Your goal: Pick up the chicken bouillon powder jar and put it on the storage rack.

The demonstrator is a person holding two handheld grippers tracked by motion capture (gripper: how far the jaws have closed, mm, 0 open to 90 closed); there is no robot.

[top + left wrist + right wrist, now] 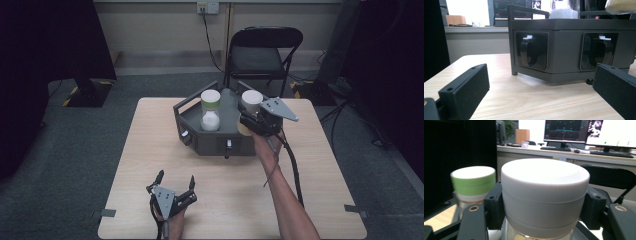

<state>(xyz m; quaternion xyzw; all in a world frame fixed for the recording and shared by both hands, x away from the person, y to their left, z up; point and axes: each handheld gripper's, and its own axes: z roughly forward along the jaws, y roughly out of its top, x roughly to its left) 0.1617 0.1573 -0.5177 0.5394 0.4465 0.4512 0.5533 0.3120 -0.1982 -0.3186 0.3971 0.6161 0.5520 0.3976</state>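
The right gripper (pixel 248 123) is clamped on a clear glass jar with a white cylindrical screw lid (pixel 251 101); in the right gripper view the two black jaws bear on opposite sides of that lid (pixel 544 195), drawn in only as far as the lid's width allows. The jar stands upright, its long axis vertical, at the right rear of the dark grey angular metal rack (pixel 189 121), which sits at the far middle of the light wooden table (pixel 150 165). The jaws approach level from the person's side, so the lid lies directly between them and the jar body hangs below the grip line. Whether the jar base rests on the rack or is clear of it cannot be told. A second clear jar with a green-banded white lid (pixel 210 101) stands just beside it to the left, apart from it. The left gripper (pixel 175 182) rests near the table's front edge, its jaws spread wide and holding nothing, well apart from both jars. Judgement: any lift must run straight along the vertical axis to avoid the neighbouring jar.
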